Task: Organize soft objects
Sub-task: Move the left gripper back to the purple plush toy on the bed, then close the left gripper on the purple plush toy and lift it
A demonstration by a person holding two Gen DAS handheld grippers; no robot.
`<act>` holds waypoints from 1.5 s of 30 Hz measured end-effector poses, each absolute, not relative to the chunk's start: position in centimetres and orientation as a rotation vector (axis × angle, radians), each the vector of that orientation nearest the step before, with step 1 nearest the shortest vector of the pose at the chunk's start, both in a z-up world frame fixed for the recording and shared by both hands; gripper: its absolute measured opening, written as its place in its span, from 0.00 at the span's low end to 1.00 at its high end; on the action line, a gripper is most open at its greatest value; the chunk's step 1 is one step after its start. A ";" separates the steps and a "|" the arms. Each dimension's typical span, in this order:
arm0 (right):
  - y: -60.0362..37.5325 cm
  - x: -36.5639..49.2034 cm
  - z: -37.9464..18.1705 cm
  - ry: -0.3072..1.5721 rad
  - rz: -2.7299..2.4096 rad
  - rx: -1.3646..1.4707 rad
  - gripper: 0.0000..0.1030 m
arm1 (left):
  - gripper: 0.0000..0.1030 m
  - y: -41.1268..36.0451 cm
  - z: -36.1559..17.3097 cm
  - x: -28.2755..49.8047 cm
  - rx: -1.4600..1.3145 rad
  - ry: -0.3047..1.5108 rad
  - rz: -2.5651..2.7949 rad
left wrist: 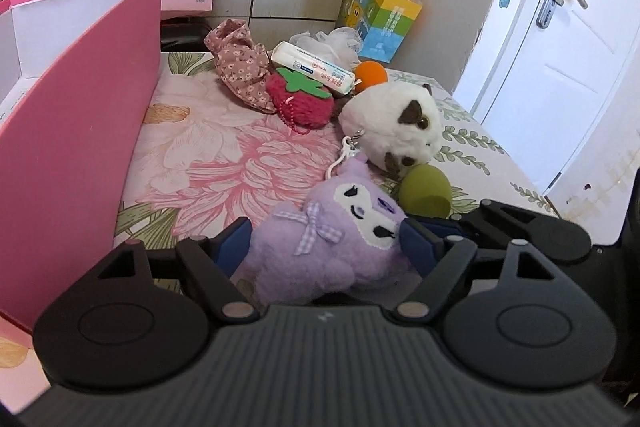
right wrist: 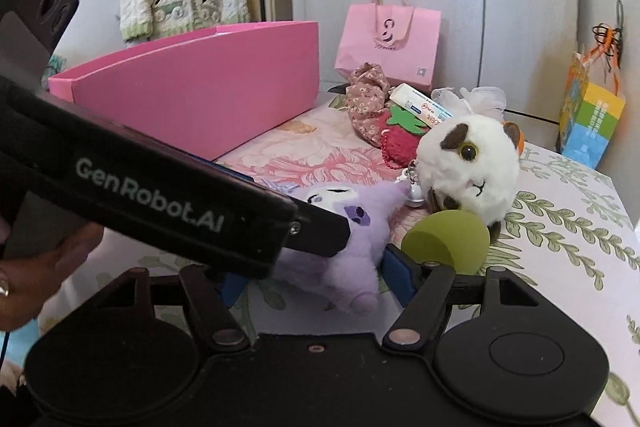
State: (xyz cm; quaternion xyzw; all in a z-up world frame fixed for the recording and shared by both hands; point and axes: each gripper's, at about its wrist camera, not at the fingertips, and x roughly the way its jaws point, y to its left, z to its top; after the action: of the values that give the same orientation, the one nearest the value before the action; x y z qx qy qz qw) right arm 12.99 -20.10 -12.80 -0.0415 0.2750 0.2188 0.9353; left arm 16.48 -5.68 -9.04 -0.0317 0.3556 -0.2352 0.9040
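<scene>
While the purple plush doll with a checked bow [left wrist: 320, 243] lies on the flower-printed cloth [left wrist: 240, 163] covering the desk, both grippers sit at it from the near side. Seen from the left wrist, the left gripper [left wrist: 324, 245] has its jaws set wide, one blue pad [left wrist: 234, 247] against the doll's body and the other against its white face; the fluff looks touched on both sides, though whether the pads truly press cannot be told. Seen from the right wrist, the right gripper [right wrist: 316, 281] also stands well open around the doll's lower end, and its right blue pad [right wrist: 396, 277] stands just clear of the fluff, so nothing is gripped there. The left gripper's black body crosses that view, its tip at the doll's head.

Just beyond the doll lies an olive-green rounded sponge [left wrist: 426, 193], and touching that a round white plush cat with brown patches [left wrist: 392, 129] on a keychain clip. Farther back are a red plush strawberry with a green felt leaf [left wrist: 300, 97], a white wipes packet [left wrist: 312, 69], a bunched floral fabric piece [left wrist: 242, 67], an orange ball [left wrist: 370, 75] and a white mesh puff [left wrist: 340, 39]. An open pink cardboard box [left wrist: 80, 131] stands to the left, well apart from the doll.
</scene>
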 end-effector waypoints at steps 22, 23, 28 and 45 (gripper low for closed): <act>-18.9 9.2 -13.1 0.491 0.336 -0.030 0.63 | 0.72 -7.0 -8.0 11.2 0.092 0.648 -0.464; -18.8 9.0 -13.0 0.497 0.334 -0.032 0.63 | 0.72 -6.8 -7.8 10.9 0.094 0.653 -0.465; -18.3 7.9 -12.1 0.548 0.341 -0.009 0.63 | 0.71 -6.1 -7.1 9.4 0.087 0.673 -0.469; -15.2 2.9 -7.2 0.630 0.394 -0.122 0.63 | 0.69 -1.2 -2.6 4.9 0.030 0.751 -0.554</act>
State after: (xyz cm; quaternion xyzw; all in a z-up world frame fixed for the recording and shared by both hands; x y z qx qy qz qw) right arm 2.86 -15.20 -7.19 -0.0596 0.3077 0.1925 0.9299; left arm 4.93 -1.16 -2.62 0.0143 0.3619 -0.2672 0.8930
